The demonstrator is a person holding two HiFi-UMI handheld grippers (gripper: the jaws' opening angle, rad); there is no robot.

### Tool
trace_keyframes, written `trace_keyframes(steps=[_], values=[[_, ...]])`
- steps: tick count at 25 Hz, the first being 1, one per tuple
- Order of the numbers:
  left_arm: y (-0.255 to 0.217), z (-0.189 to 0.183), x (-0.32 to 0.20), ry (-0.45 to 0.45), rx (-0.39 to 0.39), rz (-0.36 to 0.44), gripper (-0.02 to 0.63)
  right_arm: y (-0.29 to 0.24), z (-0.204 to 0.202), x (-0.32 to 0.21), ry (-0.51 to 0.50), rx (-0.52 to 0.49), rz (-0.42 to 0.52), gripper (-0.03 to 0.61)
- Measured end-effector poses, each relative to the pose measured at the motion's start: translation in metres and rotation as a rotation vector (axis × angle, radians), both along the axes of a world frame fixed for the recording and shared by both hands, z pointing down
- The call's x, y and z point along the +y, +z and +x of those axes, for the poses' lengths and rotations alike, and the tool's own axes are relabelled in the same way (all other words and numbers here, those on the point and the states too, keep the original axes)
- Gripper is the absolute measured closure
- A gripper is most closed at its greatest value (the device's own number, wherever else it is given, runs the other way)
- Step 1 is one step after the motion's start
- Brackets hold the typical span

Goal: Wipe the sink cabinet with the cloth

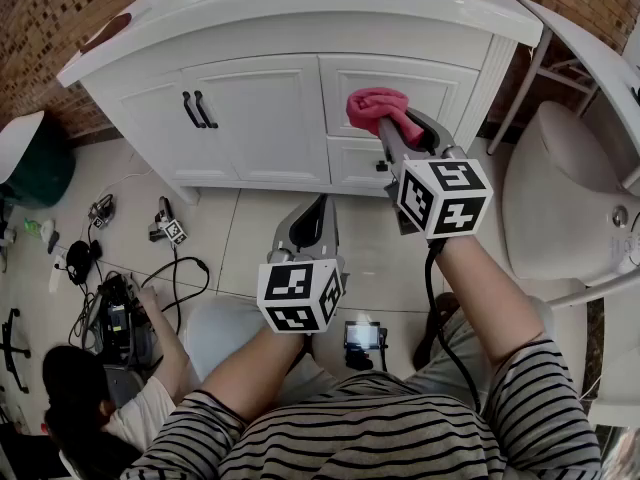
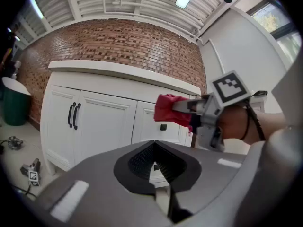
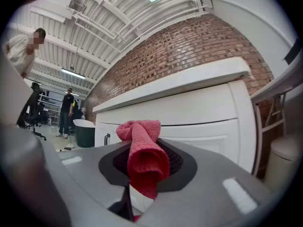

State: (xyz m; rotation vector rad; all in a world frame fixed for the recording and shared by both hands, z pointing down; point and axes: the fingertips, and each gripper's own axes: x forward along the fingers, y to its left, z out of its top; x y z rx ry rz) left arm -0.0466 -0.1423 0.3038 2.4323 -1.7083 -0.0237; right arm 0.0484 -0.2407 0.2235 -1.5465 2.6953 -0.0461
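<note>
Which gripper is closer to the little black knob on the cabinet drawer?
Right. The right gripper, clamping the red cloth, is just above the knob; the left gripper sits back over the floor.

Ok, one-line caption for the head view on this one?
Right gripper holds a red cloth before the right side of the white sink cabinet; left gripper shut, empty, lower.

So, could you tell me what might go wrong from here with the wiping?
The cloth is bunched into a narrow roll in the right claw, so little of it would meet the drawer front, and the hard claw tips might scrape the white surface. Being only pinched, it may also drag free under a firm stroke. The shut, empty left claw hangs close below and could be bumped on downward strokes.
</note>
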Motion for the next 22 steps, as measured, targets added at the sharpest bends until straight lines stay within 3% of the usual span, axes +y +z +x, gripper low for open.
trace_keyframes(steps=[6, 10, 13, 17, 22], values=[[0.004, -0.002, -0.007, 0.011, 0.005, -0.016, 0.614, 0.003, -0.073, -0.076, -0.025, 0.047, -0.046, 0.488], [0.010, -0.004, -0.012, 0.017, 0.015, -0.040, 0.614, 0.007, -0.067, -0.103, 0.017, 0.052, -0.062, 0.482], [0.015, -0.006, -0.014, 0.032, 0.026, -0.060, 0.614, 0.000, -0.033, -0.099, 0.060, 0.041, -0.028, 0.482], [0.020, -0.008, -0.018, 0.047, 0.033, -0.080, 0.614, -0.005, 0.051, -0.093, 0.181, -0.004, -0.001, 0.482], [0.019, -0.002, -0.018, 0.063, 0.055, -0.097, 0.614, 0.001, 0.175, -0.080, 0.429, -0.035, -0.017, 0.480]])
